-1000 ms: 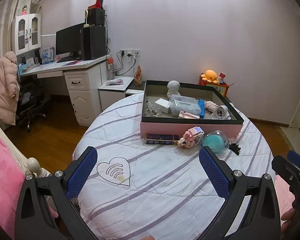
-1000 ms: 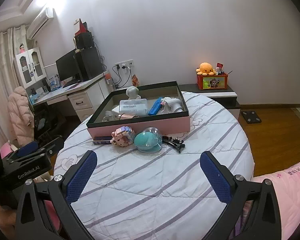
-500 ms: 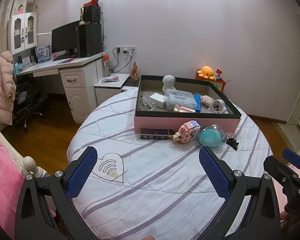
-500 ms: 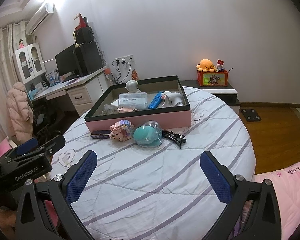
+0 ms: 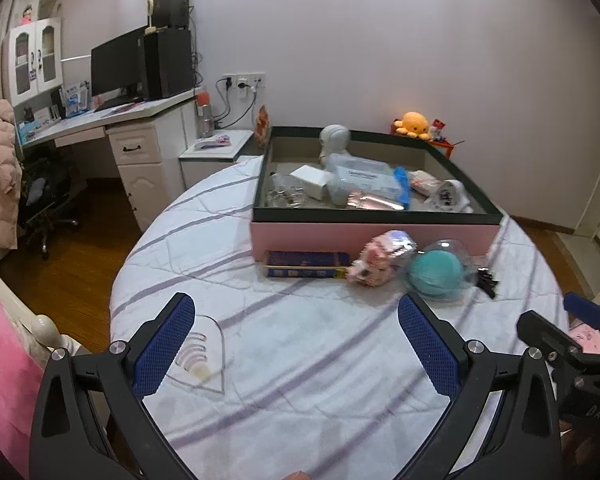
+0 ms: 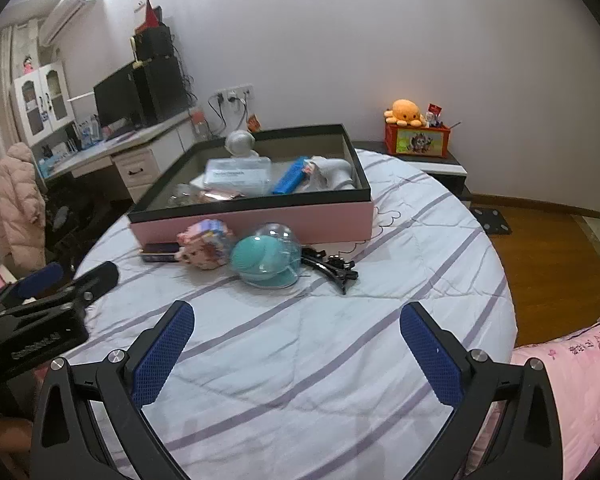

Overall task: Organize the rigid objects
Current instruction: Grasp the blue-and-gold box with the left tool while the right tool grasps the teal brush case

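Four loose things lie in a row on the bed, just in front of the pink tray (image 6: 260, 220): a flat blue box (image 5: 306, 264), a pink block toy (image 6: 204, 244), a teal dome (image 6: 266, 256) under a clear cover, and a black hair clip (image 6: 332, 270).

I'd judge the dome the trickiest. Its clear shell looks smooth and rounded, so it may slip, and it could crack if squeezed hard; I'd take it low, across the base rim. The block toy looks light but may shed bricks, so I'd grip it across its widest flat sides. The box looks stiff and thin and lies against the tray wall; I'd pinch its long edges. The clip is small and springy; I'd take it by the middle.

Both the left tongs (image 5: 296, 344) and the right tongs (image 6: 296, 348) stand apart and empty, hovering above the quilt, well short of the row.
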A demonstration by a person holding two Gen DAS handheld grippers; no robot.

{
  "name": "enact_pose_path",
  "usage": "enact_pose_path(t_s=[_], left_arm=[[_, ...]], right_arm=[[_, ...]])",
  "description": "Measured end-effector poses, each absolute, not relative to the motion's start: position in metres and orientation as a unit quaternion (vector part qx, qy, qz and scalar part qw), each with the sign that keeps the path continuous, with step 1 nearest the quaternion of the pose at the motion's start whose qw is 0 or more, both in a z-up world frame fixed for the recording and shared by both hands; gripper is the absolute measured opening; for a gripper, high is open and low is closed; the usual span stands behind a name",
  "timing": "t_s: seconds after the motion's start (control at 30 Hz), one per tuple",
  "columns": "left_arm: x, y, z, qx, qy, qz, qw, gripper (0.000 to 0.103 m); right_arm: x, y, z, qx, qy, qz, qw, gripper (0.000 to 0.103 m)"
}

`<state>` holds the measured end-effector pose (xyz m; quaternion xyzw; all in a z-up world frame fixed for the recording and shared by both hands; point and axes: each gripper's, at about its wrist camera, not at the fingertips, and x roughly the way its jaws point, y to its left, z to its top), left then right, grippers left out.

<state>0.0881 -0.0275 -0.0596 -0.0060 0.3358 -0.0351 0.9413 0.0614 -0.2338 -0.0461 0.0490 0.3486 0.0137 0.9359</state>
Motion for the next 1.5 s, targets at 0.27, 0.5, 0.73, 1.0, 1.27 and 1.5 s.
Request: enact_pose_path(t_s=[0.27, 0.5, 0.73, 1.0, 1.27, 1.5], left_arm=[[0.132, -0.019, -0.090, 0.004, 0.377, -0.020, 0.926, 0.103], [0.162, -0.025, -0.105, 0.011, 0.407, -0.026, 0.913, 0.103], [0.184, -0.045, -0.111, 0.039, 0.424, -0.026, 0.904, 0.103], [0.197, -0.054, -0.120, 0.043, 0.456, -0.049, 0.888, 0.103], [0.199, -0.049, -0.120, 0.021, 0.459, -0.064, 0.886, 0.103], [0.200, -0.051, -0.118, 0.020, 0.446, -0.067, 0.892, 0.085]], right_arm=[[0.101, -0.241, -0.067, 0.025, 0.382, -0.003, 0.924, 0.103], [0.118, -0.256, -0.089, 0.020, 0.415, -0.020, 0.909, 0.103], [0.122, -0.255, -0.093, 0.016, 0.422, -0.014, 0.907, 0.103], [0.136, -0.234, -0.089, -0.013, 0.420, 0.022, 0.907, 0.103], [0.158, -0.203, -0.092, -0.065, 0.421, 0.049, 0.903, 0.103], [0.157, -0.201, -0.092, -0.069, 0.414, 0.052, 0.906, 0.078]])
